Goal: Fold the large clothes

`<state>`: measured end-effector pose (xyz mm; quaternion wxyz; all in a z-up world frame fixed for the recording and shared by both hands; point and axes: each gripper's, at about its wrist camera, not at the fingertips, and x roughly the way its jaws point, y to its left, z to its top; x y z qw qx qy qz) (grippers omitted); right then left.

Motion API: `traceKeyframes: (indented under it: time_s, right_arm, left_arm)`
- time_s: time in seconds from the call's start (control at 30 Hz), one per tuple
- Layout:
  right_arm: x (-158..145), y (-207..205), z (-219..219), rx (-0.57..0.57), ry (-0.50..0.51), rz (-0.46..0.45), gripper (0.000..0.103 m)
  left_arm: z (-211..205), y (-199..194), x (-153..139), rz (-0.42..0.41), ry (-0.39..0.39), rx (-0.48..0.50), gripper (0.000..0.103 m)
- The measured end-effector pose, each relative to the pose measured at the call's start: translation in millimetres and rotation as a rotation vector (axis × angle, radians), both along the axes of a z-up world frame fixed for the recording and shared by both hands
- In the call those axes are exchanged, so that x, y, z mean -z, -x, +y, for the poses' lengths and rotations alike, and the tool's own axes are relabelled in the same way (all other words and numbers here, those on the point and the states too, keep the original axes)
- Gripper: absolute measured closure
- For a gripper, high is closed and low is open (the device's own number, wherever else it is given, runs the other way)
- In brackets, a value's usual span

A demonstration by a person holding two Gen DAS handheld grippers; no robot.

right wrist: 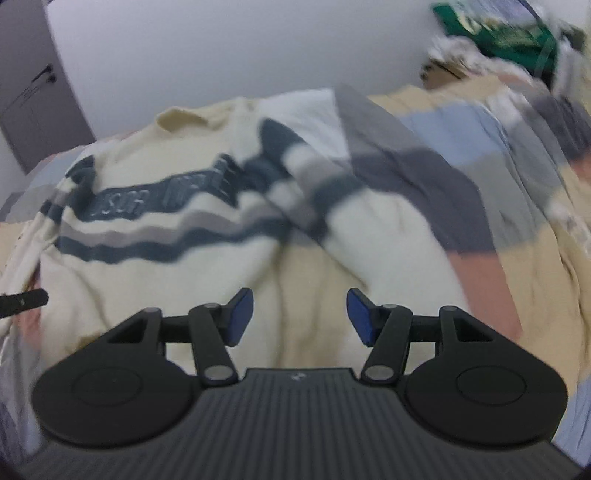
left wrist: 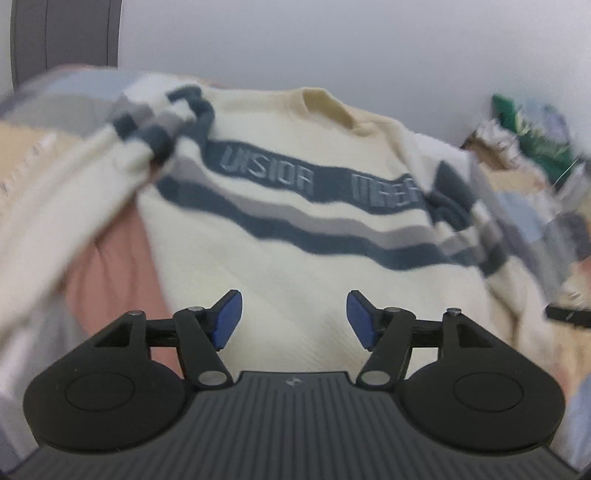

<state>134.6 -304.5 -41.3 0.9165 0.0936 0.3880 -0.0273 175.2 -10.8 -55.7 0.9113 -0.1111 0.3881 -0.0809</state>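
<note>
A cream sweater with dark blue and grey chest stripes and lettering lies face up on a bed, its collar at the far side. Its left sleeve bends back over the shoulder; its right sleeve runs down beside the body. The same sweater fills the left half of the right wrist view. My left gripper hovers open over the lower body of the sweater, nothing between its blue pads. My right gripper is open over the hem next to the right sleeve, also empty. Both views are blurred.
The bed cover is a patchwork of blue, grey, pink and tan. A green bag and clutter sit at the far right by the white wall. A dark door stands at the far left. The other gripper's tip shows at the left edge.
</note>
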Motion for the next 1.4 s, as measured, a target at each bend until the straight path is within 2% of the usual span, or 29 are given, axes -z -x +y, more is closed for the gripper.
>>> traceKeyframes:
  time_s: [0.1,0.17,0.3,0.33,0.37,0.43,0.53,0.63,0.73,0.83,0.87,0.9,0.93,0.97,1.23,1.4]
  right_arm:
    - [19.6,13.0,-16.2,0.043,0.020,0.009,0.045]
    - [32.2,14.7,-24.9,0.070,0.008,0.038,0.045]
    - [37.8,16.4,-45.8,0.137,-0.108,0.035,0.045]
    - [35.8,15.2,-48.9,0.147,-0.131,0.022,0.043]
    - [34.2,14.7,-50.8,0.151,-0.138,0.008,0.037]
    - [32.6,12.0,-50.3,0.156,-0.094,-0.007,0.031]
    - [37.2,6.6,-49.7,0.158,-0.005,0.009,0.031]
    - [41.1,2.4,-58.1,0.170,-0.030,0.023,0.031]
    - [43.1,1.7,-63.1,0.195,-0.049,0.025,0.031]
    - [44.5,-0.3,-61.2,0.185,-0.059,0.028,0.031]
    - [45.2,-1.4,-60.3,0.173,-0.066,0.031,0.031]
    - [46.8,-2.9,-59.5,0.164,-0.071,0.038,0.031]
    - [48.2,-4.4,-58.9,0.162,-0.072,0.049,0.031]
    - [49.7,-5.0,-58.3,0.161,-0.076,0.058,0.031]
    - [50.1,2.6,-52.7,0.141,-0.100,0.081,0.031]
    - [50.6,4.8,-49.3,0.132,-0.082,0.090,0.031]
  left_arm:
    - [0.9,9.4,15.7,-0.009,0.129,0.006,0.031]
    - [-2.9,14.6,23.3,-0.037,0.153,0.023,0.031]
    - [-16.4,15.3,36.6,-0.066,0.127,0.061,0.031]
    - [-20.6,14.2,40.3,-0.062,0.116,0.068,0.031]
    - [-24.5,13.3,43.2,-0.064,0.105,0.073,0.031]
    - [-33.7,10.3,48.2,-0.070,0.092,0.100,0.031]
    - [-44.7,5.9,53.5,-0.083,0.074,0.128,0.030]
    - [-57.1,6.6,58.4,-0.107,-0.014,0.133,0.030]
    - [-70.4,5.6,66.5,-0.085,-0.127,0.111,0.031]
    - [-74.2,8.4,69.2,-0.093,-0.180,0.088,0.043]
    - [-74.1,9.5,68.2,-0.090,-0.201,0.065,0.062]
    - [-71.4,10.5,66.1,-0.084,-0.206,0.037,0.076]
    - [-66.0,12.1,63.7,-0.075,-0.178,0.021,0.081]
    - [-57.7,14.6,60.6,-0.060,-0.141,-0.003,0.091]
    - [8.5,74.8,22.2,-0.046,-0.044,-0.181,0.096]
    - [47.6,116.6,21.3,0.035,0.005,-0.273,0.096]
